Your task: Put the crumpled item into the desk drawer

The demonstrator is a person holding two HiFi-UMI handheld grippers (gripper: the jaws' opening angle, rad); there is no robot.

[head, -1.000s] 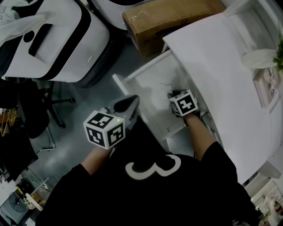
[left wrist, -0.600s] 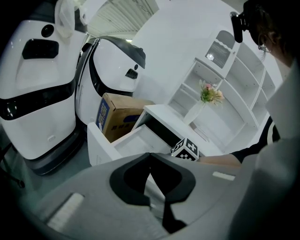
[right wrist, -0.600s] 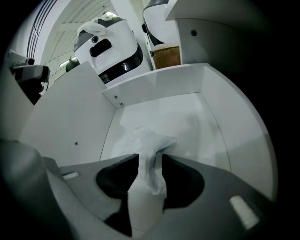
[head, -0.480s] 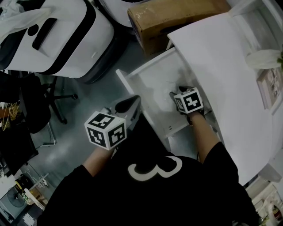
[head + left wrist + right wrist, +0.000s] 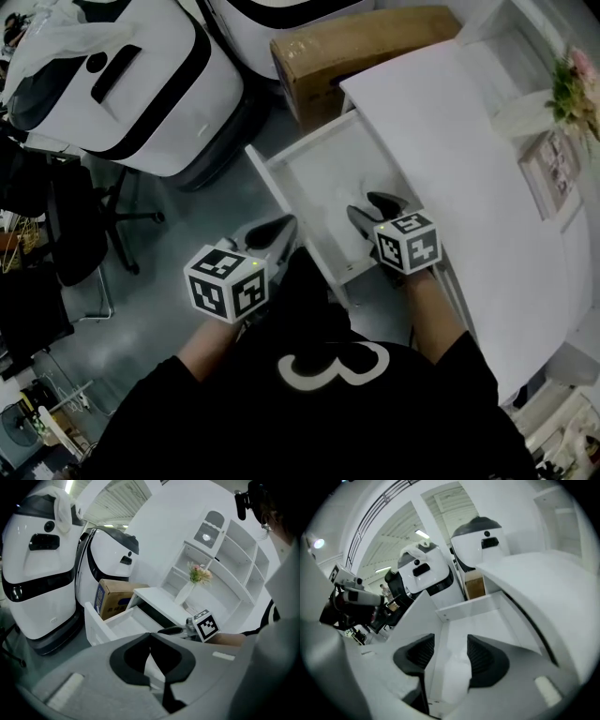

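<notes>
The white desk drawer [image 5: 281,183] stands pulled out from under the desk top [image 5: 469,169]. The crumpled item [image 5: 457,670], a pale white lump, lies on the drawer floor [image 5: 487,620] near its front wall and is hard to tell from the white in the head view. My right gripper [image 5: 373,211] hovers over the drawer's front right part. Its jaws are opening, the crumpled item lies low between them, and the pads [image 5: 480,656] do not press on it. My left gripper [image 5: 279,225] is held left of the drawer front over the floor, its tips together and holding nothing.
A cardboard box [image 5: 356,47] sits beyond the drawer, against the desk. Two large white-and-black machine shells [image 5: 131,84] stand to the left, with a black office chair [image 5: 84,225] below them. Flowers [image 5: 572,84] and a picture frame [image 5: 553,173] stand on the desk's far right.
My right gripper has drawn back toward the drawer's front and its jaws have spread apart, leaving the crumpled item in the drawer. The left gripper has barely moved.
</notes>
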